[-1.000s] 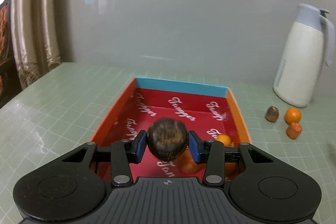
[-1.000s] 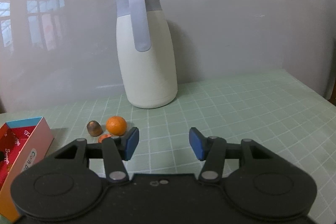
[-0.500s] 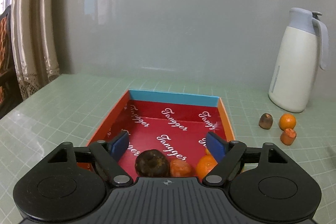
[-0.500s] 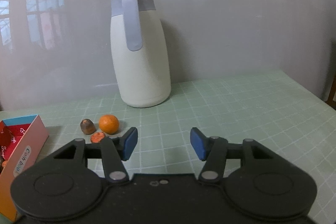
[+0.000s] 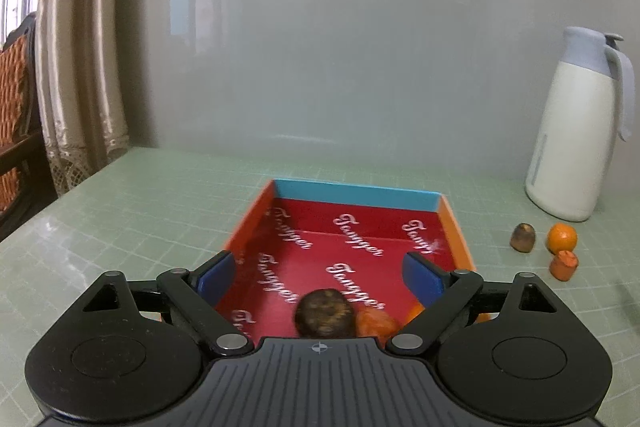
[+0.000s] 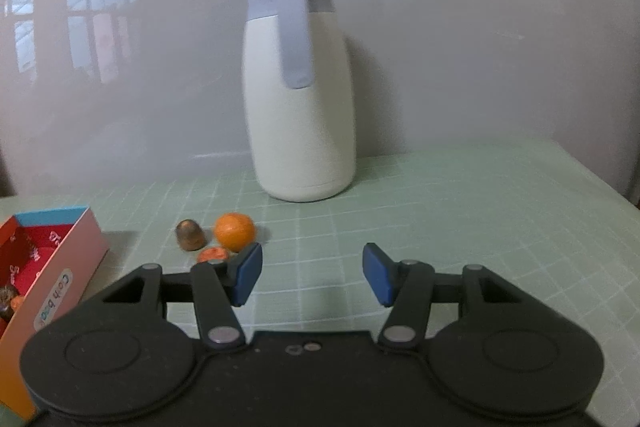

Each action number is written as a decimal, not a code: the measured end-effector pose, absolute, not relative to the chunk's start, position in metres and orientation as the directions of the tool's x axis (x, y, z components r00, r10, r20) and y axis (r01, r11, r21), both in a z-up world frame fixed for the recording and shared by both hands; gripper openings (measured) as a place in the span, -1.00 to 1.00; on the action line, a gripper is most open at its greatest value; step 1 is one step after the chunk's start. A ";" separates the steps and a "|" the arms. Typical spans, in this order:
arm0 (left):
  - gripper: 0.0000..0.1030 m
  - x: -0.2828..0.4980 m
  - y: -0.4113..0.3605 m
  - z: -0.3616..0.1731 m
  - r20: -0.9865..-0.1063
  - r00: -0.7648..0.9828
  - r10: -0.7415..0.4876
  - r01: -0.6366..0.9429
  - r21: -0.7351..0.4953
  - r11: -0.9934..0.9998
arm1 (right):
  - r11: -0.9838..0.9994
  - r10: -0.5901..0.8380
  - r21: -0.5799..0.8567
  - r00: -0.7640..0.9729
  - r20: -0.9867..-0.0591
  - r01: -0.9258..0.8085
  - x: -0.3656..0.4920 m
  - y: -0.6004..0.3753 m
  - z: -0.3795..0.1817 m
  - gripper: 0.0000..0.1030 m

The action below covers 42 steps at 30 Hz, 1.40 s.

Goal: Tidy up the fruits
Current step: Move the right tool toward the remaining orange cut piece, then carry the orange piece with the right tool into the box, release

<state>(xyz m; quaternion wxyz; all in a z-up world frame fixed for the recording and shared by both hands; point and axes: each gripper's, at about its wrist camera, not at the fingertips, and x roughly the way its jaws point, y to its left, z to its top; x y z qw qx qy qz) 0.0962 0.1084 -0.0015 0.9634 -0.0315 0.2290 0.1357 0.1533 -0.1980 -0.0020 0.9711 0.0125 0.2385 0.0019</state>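
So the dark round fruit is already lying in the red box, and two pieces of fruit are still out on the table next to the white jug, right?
Nearly. The dark round fruit does lie in the red box, but three pieces wait beside the white jug, not two: a brown fruit, an orange and a small reddish-orange fruit. The right wrist view shows all three.

left gripper (image 5: 320,277): jaws just opened | dark fruit (image 5: 324,313): dropped into box (image 5: 356,191)

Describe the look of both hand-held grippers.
The left hand-held gripper and right hand-held gripper look alike: matte black bodies with round discs at each side, black linkage arms with silver pivot pins, and blue pads on the fingertips. No hands, sleeves or cables show.
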 end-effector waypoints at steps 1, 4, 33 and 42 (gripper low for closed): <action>0.75 0.094 0.113 -0.001 -0.448 0.858 0.252 -0.282 0.000 0.959 | 1.000 0.017 0.021 0.884 -0.466 -0.008 0.156 -0.194 -0.003 0.07; 0.75 0.086 0.128 0.002 -0.435 0.858 0.273 -0.306 -0.007 0.952 | 1.000 0.025 0.010 0.881 -0.473 -0.024 0.161 -0.182 -0.008 0.07; 0.75 0.056 0.253 -0.014 -0.468 0.754 0.460 -0.525 -0.010 0.851 | 0.997 0.020 -0.051 0.819 -0.573 -0.060 0.221 -0.120 -0.045 -0.12; 0.75 0.056 0.255 -0.015 -0.476 0.752 0.456 -0.524 -0.011 0.852 | 0.997 0.043 -0.029 0.806 -0.590 -0.074 0.223 -0.121 -0.044 -0.46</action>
